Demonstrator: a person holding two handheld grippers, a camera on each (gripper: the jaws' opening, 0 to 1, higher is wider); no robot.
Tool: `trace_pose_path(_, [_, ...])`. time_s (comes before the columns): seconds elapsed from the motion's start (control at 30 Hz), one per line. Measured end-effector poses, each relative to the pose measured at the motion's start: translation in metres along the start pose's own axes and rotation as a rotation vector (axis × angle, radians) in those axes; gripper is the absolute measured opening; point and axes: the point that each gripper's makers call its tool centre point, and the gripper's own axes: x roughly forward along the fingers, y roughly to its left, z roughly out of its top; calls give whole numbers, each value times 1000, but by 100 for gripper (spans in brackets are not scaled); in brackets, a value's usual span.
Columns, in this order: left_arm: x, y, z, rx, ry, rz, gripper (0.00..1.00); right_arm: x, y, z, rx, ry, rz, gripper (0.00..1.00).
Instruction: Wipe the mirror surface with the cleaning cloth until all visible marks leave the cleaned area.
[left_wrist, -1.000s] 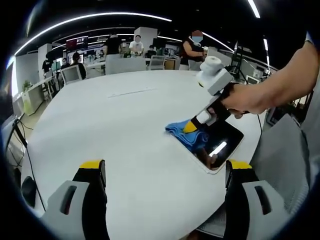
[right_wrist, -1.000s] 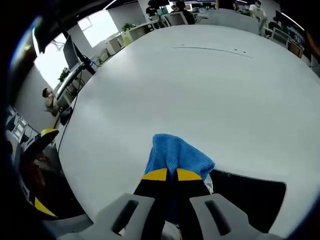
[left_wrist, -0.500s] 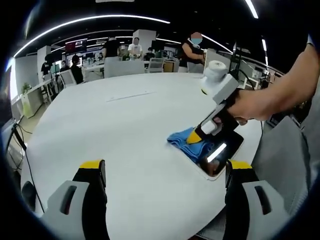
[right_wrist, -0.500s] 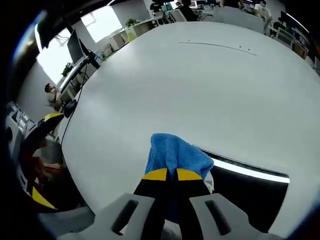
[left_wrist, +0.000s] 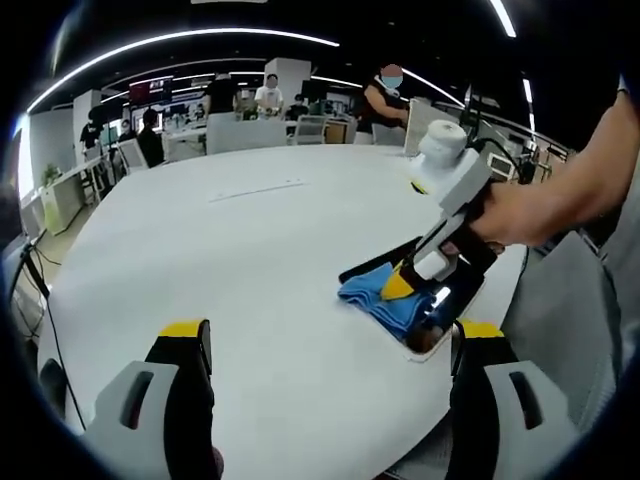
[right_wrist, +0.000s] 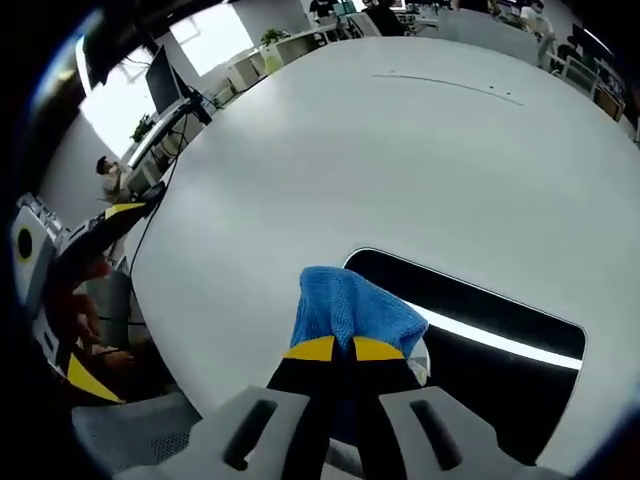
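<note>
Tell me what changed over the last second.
The right gripper, shut on the blue cleaning cloth, dragged it along the mirror from its far end toward the near end, uncovering dark glass behind it. The left gripper stayed open and idle over the white table; the mirror itself did not shift.

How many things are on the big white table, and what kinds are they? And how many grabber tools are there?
Blue cloth: 1
Mirror: 1
Grippers: 2, the left gripper and the right gripper
White table: 1
Total: 5
</note>
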Motion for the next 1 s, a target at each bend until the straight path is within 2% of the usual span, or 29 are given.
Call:
trace_pose_path(0.4, [-1,0,-3,11,10,-1,99,-3,6,-7,-4,10,18,0])
trace_pose_path(0.63, [-1,-1,0,16,7,0,99,-2,6,-7,-48,18,28,0])
trace_pose_path(1.0, [1,0,6,32,10,3,99,-7,0,-11,-49,24,31,0])
